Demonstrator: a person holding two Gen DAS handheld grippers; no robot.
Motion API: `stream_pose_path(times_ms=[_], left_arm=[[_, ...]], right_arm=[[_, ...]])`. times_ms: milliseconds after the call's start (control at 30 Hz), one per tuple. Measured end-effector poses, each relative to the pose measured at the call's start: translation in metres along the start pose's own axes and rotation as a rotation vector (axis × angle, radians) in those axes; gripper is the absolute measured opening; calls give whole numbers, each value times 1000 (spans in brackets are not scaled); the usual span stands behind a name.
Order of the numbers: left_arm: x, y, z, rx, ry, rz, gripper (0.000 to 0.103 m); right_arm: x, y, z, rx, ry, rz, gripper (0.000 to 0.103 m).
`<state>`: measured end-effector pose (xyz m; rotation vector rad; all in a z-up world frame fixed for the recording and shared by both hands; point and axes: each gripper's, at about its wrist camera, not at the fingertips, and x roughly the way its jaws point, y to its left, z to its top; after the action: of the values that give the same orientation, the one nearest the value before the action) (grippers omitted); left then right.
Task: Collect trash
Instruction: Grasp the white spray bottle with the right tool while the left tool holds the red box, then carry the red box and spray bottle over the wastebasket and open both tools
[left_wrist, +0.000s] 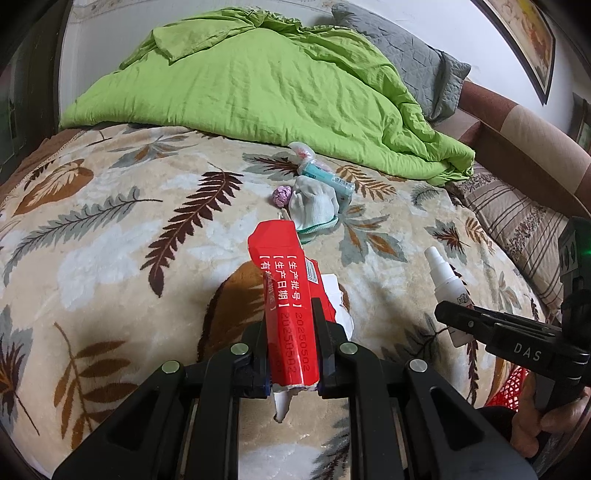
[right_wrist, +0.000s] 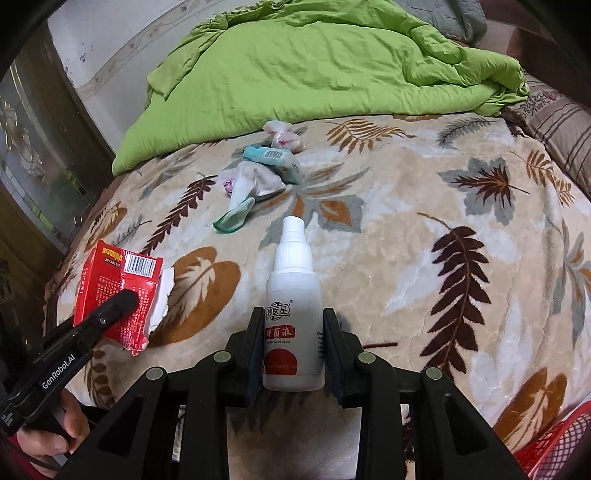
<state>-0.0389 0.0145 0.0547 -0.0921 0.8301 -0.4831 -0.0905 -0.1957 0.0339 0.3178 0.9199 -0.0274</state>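
Leaf-patterned plush blanket (right_wrist: 424, 236) in cream, brown and grey covers the bed, with a rumpled lime-green quilt (right_wrist: 332, 70) heaped at the far side. Both hands are already loaded. The left gripper (left_wrist: 290, 332) has its jaws closed on a torn red cardboard medicine box (left_wrist: 286, 288), whose long axis runs straight out along the fingers. The right gripper (right_wrist: 291, 350) is clamped around the body of a small white plastic spray bottle (right_wrist: 293, 325), nozzle pointing away from the camera.

More trash remains ahead of both grippers, near the quilt's edge: a white knit glove with a green cuff (right_wrist: 245, 192), a crumpled pink wrapper (left_wrist: 281, 195) just beside it, a pale blue packet (right_wrist: 271, 157), and a knotted clear plastic bag (right_wrist: 282, 136) farthest off.

A red mesh plastic basket (right_wrist: 554, 443) shows at the near right corner, closest to the right gripper, so that hand probably has the shorter reach to drop its load.
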Motion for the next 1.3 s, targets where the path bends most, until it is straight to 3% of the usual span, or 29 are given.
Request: stream_pose_path(times_ms=[1300], left_arm=[[1, -1, -1, 2, -2, 2, 15]], right_arm=[[-1, -2, -1, 1, -2, 14, 32]])
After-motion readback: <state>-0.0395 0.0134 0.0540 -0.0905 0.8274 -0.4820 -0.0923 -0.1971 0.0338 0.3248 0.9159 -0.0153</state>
